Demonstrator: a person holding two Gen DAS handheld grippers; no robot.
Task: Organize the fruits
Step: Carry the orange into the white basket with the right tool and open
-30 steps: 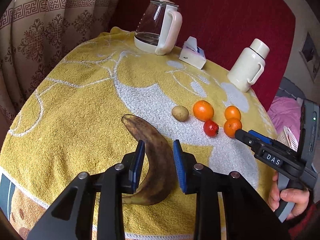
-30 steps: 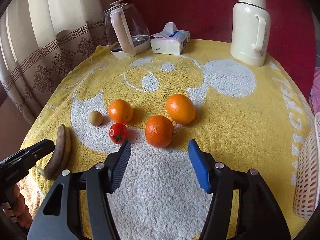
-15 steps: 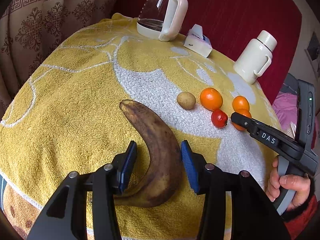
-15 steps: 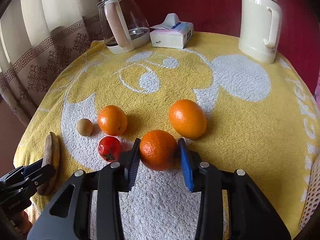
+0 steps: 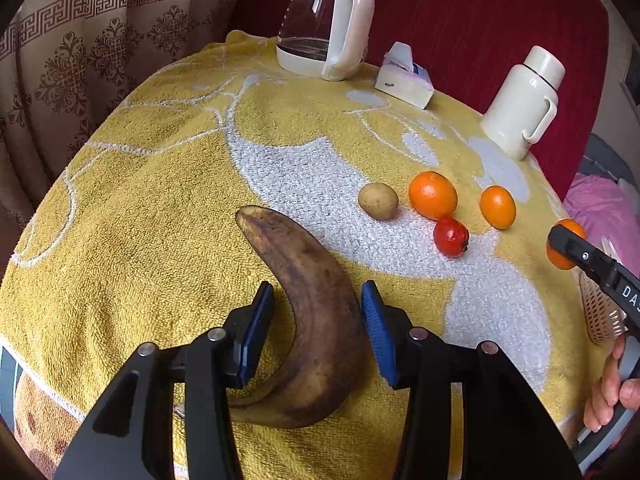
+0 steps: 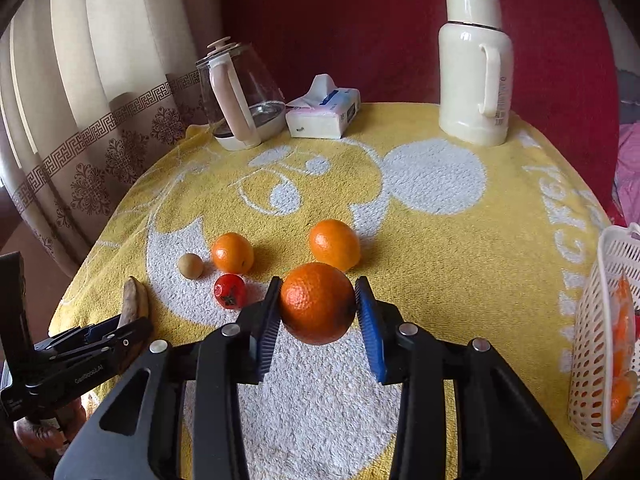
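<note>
My right gripper (image 6: 316, 304) is shut on an orange (image 6: 317, 303) and holds it above the yellow towel (image 6: 420, 240). Two more oranges (image 6: 233, 252) (image 6: 335, 244), a red fruit (image 6: 229, 291) and a small brown fruit (image 6: 190, 266) lie on the towel ahead. My left gripper (image 5: 318, 312) is open, its pads either side of a brown overripe banana (image 5: 312, 300) that lies on the towel; the right pad is close to the peel. A white basket (image 6: 600, 320) holding oranges stands at the right edge.
A glass kettle (image 6: 240, 92), a tissue pack (image 6: 322, 114) and a cream thermos (image 6: 474, 68) stand at the back of the table. Curtains hang on the left, with a red backdrop behind. The towel drops off at the table's round edge.
My right gripper closed on the nearest orange and lifted it off the towel. My left gripper moved forward around the banana, still open.
</note>
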